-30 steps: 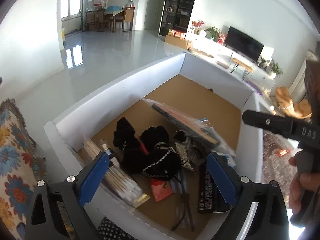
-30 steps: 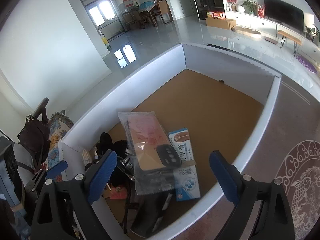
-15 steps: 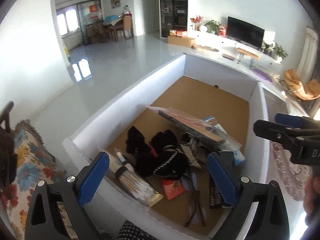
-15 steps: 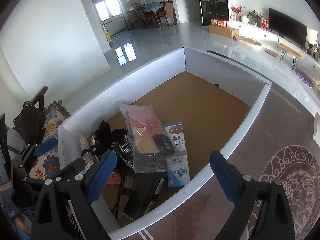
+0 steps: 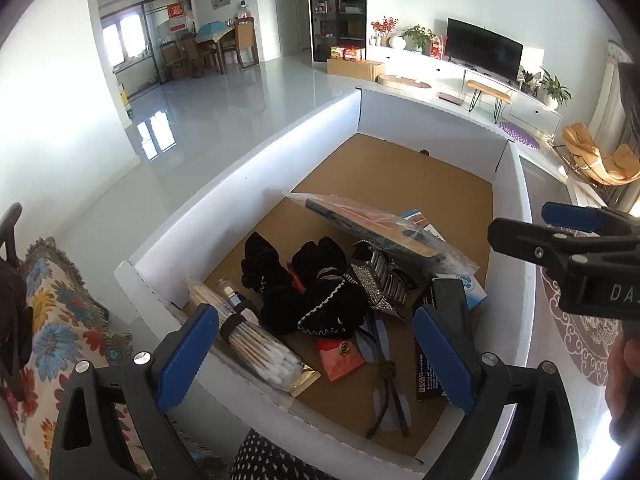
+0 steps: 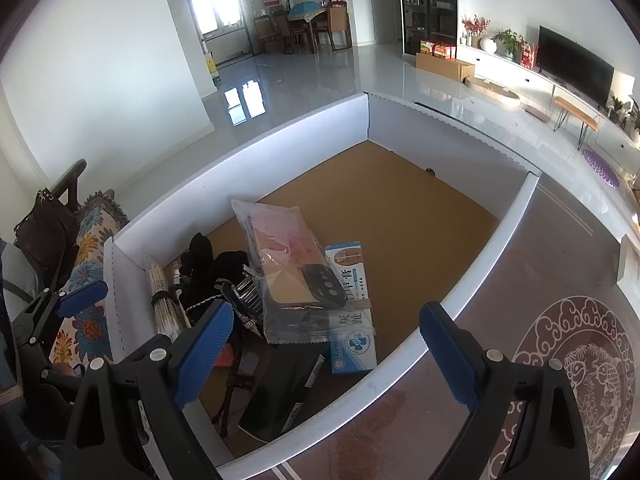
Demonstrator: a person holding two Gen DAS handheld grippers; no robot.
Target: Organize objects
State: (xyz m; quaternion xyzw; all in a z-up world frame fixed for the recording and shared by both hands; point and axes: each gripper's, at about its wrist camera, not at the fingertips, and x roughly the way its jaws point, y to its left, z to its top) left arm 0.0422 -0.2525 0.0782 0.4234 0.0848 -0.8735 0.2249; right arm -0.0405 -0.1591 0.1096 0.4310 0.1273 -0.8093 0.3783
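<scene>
A white-walled box (image 5: 248, 184) (image 6: 248, 152) with a brown floor holds a heap at its near end. In the heap lie a clear bag with a phone case (image 5: 376, 224) (image 6: 280, 264), a blue-white medicine box (image 6: 352, 316), black cloth (image 5: 312, 292), a cotton-swab pack (image 5: 256, 344) (image 6: 162, 304), a black carton (image 6: 280, 396), a red packet (image 5: 340, 356) and glasses (image 5: 390, 396). My left gripper (image 5: 316, 356) hovers open above the heap's near side, holding nothing. My right gripper (image 6: 324, 352) stands open and empty over the box's near right wall. The right gripper shows at the edge of the left wrist view (image 5: 568, 252).
The far half of the box floor (image 6: 400, 208) is bare cardboard. A flowered cushion (image 5: 52, 320) lies left of the box, a patterned rug (image 6: 580, 376) to its right. Glossy floor, a TV bench (image 5: 488, 88) and a dining table (image 6: 304, 16) lie beyond.
Both views have drawn back and rolled level, showing more of the box and room. The heap has not shifted and both grippers have stayed open.
</scene>
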